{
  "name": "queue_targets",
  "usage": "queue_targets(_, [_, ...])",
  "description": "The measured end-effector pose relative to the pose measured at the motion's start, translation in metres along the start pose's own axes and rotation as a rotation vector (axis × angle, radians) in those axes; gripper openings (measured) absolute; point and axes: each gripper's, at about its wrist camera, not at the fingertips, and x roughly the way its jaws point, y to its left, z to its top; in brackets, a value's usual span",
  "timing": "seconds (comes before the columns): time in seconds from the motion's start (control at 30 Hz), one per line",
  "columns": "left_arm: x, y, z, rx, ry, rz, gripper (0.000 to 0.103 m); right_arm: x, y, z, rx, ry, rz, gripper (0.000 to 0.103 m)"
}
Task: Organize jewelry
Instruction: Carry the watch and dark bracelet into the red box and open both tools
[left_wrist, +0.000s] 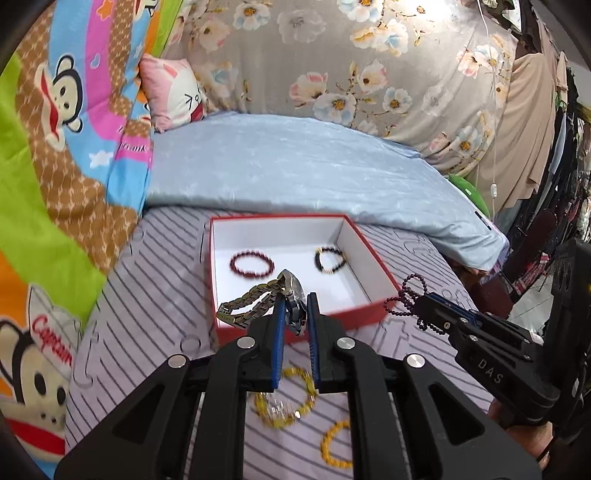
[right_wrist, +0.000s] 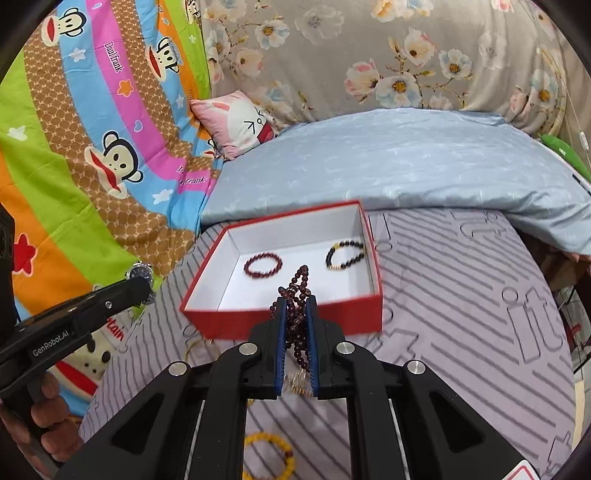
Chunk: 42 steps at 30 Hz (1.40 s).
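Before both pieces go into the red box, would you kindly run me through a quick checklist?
1. Left gripper shut on the watch: ok.
2. Right gripper shut on the dark beaded strand: ok.
3. Red box open, white floor free in front: ok.
4. Red bracelet and black bracelet lie apart inside, clear of the drop spot: ok.
5. Watch band hangs over the box's near wall: not ok.
6. Yellow bracelets left on the bed: not ok.
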Motion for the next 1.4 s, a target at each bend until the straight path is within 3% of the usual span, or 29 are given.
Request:
queue_targets(0.33, [0.064, 0.007, 0.031, 0.01, 0.026, 0.044, 0.01, 0.06, -0.01, 0.035, 0.009, 0.025, -0.007, 0.009])
queue_targets(0.77, [0.122, 0.019, 0.028, 0.002, 0.108, 0.082, 0.011, 0.114, -0.021, 0.03, 0.015, 0.099, -0.018, 0.009])
queue_targets(0.97, [0.135, 0.023, 0.025, 0.014, 0.127, 0.094, 0.012, 0.126, -0.022, 0.024, 0.005, 0.112, -0.023, 0.014])
queue_targets(1.07, [0.137, 0.024, 0.023, 0.028, 0.115, 0.137, 0.013, 0.127, -0.022, 0.023, 0.004, 0.114, -0.027, 0.014])
queue_targets(1.4, [0.154, 0.043, 0.017, -0.007, 0.154, 0.168, 0.014, 0.128, -0.016, 0.01, -0.015, 0.13, -0.046, 0.013])
